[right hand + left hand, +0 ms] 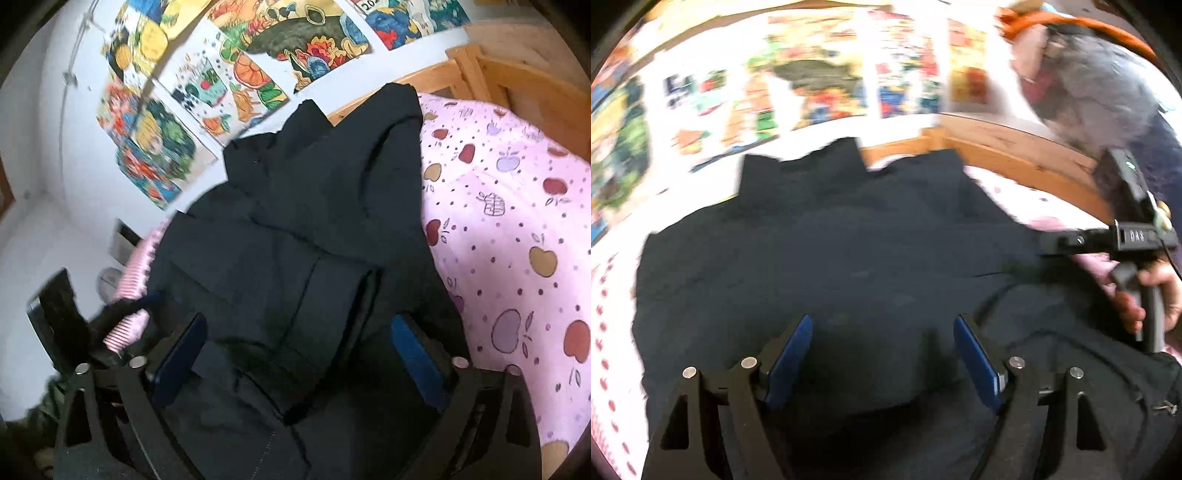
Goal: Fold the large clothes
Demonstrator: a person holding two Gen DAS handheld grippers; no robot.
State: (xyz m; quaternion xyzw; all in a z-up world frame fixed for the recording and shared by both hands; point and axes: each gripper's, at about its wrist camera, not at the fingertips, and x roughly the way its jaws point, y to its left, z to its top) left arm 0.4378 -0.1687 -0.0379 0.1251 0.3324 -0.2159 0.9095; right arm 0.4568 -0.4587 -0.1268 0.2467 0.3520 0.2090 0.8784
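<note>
A large black garment [831,251] lies spread on the bed, its far edge toward the wall. My left gripper [882,325] is open just above the garment's near part, blue pads wide apart, nothing between them. In the right wrist view the same black garment [325,206] shows partly folded, with layered folds and a thick band in the middle. My right gripper [299,328] is open over these folds, holding nothing. The right gripper's body and the hand on its handle show in the left wrist view [1130,240] at the right, over the garment's right side.
The bed has a pink sheet printed with apples [517,221] and a wooden frame [1015,147] at the far side. A white wall with colourful posters [820,81] stands behind. The person's grey-clad body [1100,92] is at upper right. The left gripper's dark body [59,306] sits at left.
</note>
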